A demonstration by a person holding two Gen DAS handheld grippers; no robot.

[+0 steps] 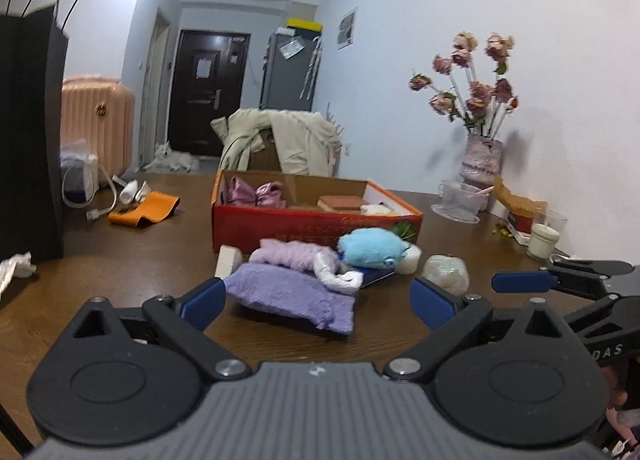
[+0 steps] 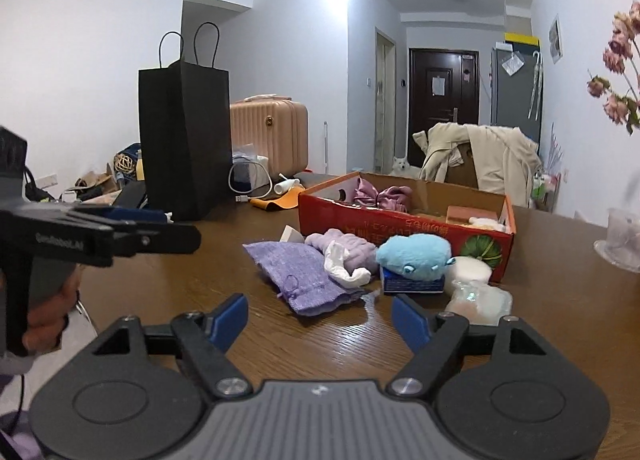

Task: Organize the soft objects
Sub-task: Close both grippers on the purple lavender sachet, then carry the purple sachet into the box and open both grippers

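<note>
**Sorting partly done, pile still outside the box**

Both claws spread, nothing between the jaws. My left claw [image 1: 318, 302] hovers right behind the lilac pouch [image 1: 290, 296]; my right claw [image 2: 320, 318] sits just short of the same pouch, bare worktop [image 2: 312, 344] under it.

Already in the red box [image 1: 316, 225], beyond the pile: pink satin pieces [image 1: 256, 193], a tan block [image 1: 340, 201], something cream at the far right end.

Still out, ahead of the claws: lilac pouch nearest, purple fuzzy cloth [image 1: 288, 254] behind it, white cloth [image 1: 336, 272] draped across, blue plush [image 1: 372, 246] on a blue carton, white bundle [image 1: 446, 274] to the right, pale block [image 1: 228, 260] to the left.

I'd say under half done. Pouch looks like the next pick.
</note>
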